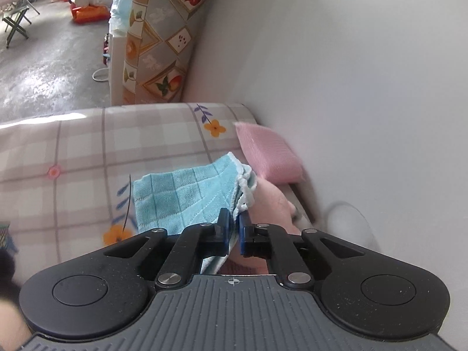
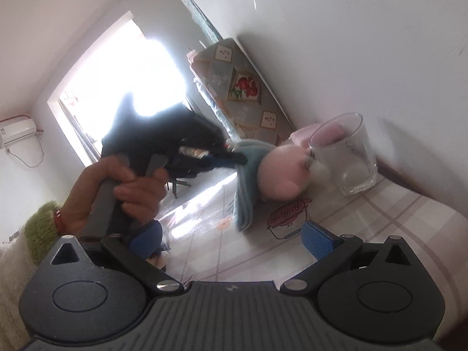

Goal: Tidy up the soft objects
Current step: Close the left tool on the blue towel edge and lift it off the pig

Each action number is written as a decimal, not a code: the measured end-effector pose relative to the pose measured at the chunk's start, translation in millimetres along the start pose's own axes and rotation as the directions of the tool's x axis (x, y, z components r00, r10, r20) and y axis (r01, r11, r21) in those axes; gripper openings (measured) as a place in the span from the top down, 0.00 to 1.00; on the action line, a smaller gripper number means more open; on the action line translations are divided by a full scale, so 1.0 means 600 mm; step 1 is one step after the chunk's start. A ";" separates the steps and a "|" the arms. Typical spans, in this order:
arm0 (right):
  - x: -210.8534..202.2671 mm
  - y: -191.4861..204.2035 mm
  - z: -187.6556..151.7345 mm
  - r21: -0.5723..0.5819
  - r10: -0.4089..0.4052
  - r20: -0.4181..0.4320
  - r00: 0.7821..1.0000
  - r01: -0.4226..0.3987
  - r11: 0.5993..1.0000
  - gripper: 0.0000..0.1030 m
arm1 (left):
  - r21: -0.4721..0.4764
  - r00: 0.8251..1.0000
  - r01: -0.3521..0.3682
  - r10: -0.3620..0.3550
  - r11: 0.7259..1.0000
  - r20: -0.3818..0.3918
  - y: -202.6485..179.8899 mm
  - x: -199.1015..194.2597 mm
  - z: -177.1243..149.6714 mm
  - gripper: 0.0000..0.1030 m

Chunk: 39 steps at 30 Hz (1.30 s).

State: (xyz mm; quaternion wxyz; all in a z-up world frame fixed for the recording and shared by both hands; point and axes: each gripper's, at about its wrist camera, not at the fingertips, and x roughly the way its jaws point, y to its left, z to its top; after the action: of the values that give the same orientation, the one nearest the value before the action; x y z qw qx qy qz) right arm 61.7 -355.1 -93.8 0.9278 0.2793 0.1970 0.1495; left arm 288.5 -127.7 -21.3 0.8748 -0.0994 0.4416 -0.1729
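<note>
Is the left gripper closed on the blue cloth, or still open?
Closed. The left gripper has its blue fingers pinched together on the blue cloth edge.

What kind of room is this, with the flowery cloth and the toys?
Probably a room in someone's home. A checked flowery tablecloth covers the surface, a wall air conditioner hangs near a bright doorway, and a folding stool stands on the bare concrete floor.

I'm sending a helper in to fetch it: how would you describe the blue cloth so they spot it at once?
Find the checked floral tablecloth against the white wall. Near the wall lies a pink plush toy; the blue cloth is draped against it, pinched by the left tongs. It alone is light blue, grid-stitched, white-edged.
</note>
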 end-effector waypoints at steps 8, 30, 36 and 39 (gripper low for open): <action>-0.072 -0.010 0.003 0.017 -0.047 0.038 0.998 0.046 0.999 0.00 | 0.138 0.997 0.033 -0.023 0.990 -0.074 -0.015 -0.098 -0.115 0.96; -0.121 0.010 0.006 0.033 -0.010 0.036 0.999 0.008 0.999 0.07 | 0.165 0.999 0.032 -0.027 0.986 -0.033 0.014 -0.179 -0.282 0.96; -0.069 0.011 -0.005 0.111 0.135 -0.058 0.989 -0.128 0.986 0.37 | 0.206 0.995 -0.098 0.098 0.974 0.010 0.017 -0.171 -0.287 0.96; -0.032 0.007 -0.017 0.161 0.183 -0.124 0.975 -0.162 0.973 0.42 | 0.217 0.992 -0.129 0.126 0.967 0.028 0.018 -0.172 -0.288 0.95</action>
State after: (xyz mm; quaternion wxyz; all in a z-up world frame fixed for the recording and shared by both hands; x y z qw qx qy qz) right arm 39.6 -354.9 -93.7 0.8717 0.3535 0.2465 0.2335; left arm 94.4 -81.3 -50.9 0.8927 0.0250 0.4194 -0.1631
